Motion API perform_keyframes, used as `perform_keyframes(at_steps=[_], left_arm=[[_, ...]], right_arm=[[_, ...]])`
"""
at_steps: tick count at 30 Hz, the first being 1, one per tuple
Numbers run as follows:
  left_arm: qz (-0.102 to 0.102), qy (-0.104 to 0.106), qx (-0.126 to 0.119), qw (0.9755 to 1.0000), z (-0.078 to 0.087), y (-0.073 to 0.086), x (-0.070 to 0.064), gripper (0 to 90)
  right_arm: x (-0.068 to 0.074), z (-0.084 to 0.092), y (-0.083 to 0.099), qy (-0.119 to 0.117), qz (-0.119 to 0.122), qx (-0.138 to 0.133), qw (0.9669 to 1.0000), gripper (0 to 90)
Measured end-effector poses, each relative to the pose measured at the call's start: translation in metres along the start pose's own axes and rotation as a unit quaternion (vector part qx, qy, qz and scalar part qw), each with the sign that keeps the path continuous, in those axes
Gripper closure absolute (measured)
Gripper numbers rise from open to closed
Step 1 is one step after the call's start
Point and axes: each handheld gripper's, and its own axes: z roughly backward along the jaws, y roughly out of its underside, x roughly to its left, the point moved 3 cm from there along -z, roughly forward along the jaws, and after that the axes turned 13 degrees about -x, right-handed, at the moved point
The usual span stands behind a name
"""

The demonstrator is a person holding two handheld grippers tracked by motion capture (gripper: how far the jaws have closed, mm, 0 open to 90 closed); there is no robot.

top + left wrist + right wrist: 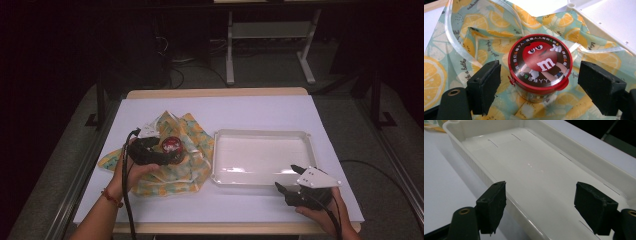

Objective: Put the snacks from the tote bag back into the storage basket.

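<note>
Straddling candy tub (540,67) on lemon-print cloth (454,75), left gripper (539,85) jaws apart, ready to clamp. Right gripper (541,202) parked agape over white tray (579,152), likely tub's destination.

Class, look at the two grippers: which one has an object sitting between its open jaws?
The left gripper: its jaws stand open either side of the red-lidded candy tub on the lemon-print bag. The right gripper hovers over the empty white tray.

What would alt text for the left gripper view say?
A small round candy tub with a red cartoon lid stands between the open black jaws of the left gripper, untouched. It rests on a lemon-print bag, with a white tray behind.
</note>
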Motion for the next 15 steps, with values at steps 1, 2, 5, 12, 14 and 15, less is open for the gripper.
perform_keyframes(at_steps=[1,2,5,12,14,15], left_arm=[[0.001,0.001,0.002,1.0,-0.001,0.0,0.0,18.3],[0.005,0.0,0.002,1.0,-0.002,0.0,-0.001,18.3],[0.005,0.0,0.007,1.0,-0.005,-0.001,-0.001,18.3],[0.012,-0.004,0.013,0.9998,-0.01,-0.001,-0.001,18.3],[0.014,-0.005,0.014,0.9998,-0.011,-0.002,0.0,18.3],[0.018,-0.008,0.015,0.9997,-0.012,-0.002,0.0,18.3]], right_arm=[[0.0,0.0,0.0,0.0,0.0,0.0,1.0,25.0],[0.0,0.0,0.0,0.0,0.002,0.0,1.0,25.0],[0.0,0.0,0.0,-0.002,0.002,0.0,1.0,25.0],[0.0,-0.001,0.0,-0.002,0.002,0.001,1.0,25.0],[0.001,-0.001,0.0,-0.003,0.002,0.001,1.0,25.0],[0.001,-0.001,0.0,-0.003,0.003,0.002,1.0,25.0]])
